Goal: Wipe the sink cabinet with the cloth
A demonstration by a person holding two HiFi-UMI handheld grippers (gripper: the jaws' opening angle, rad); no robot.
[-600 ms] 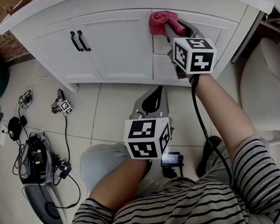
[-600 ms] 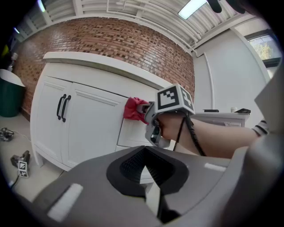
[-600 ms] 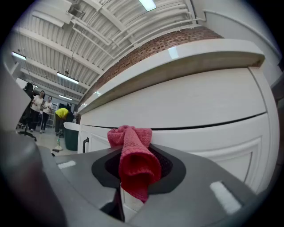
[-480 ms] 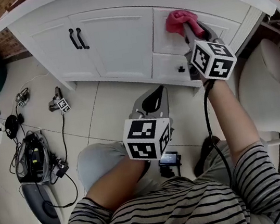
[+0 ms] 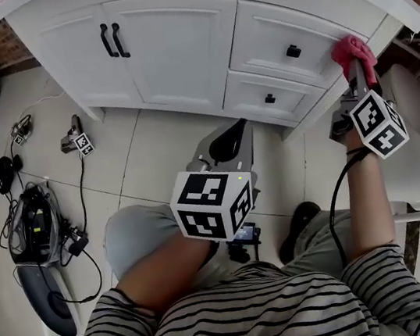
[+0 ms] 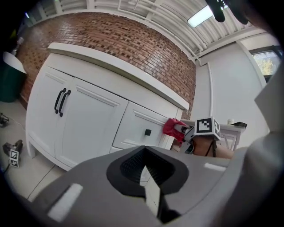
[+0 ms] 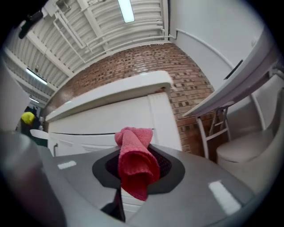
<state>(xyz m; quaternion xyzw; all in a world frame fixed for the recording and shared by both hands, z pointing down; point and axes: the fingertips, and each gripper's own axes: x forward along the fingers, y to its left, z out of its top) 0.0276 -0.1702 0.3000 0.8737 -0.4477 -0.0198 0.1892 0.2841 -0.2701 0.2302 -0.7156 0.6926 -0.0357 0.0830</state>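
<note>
Pink bunched cloth point(image 5: 353, 50) at the right corner of the white panelled sink cabinet point(image 5: 174, 42), upper right of frame.
The right gripper point(image 5: 353, 73) clamps the cloth; the left gripper point(image 5: 230, 143), jaws together on nothing, hangs mid-frame above the pale tiled floor point(image 5: 146, 165).

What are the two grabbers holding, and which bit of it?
The right gripper pinches the pink cloth across its rolled-up middle, an end poking out each way. The left gripper is shut on nothing.
</note>
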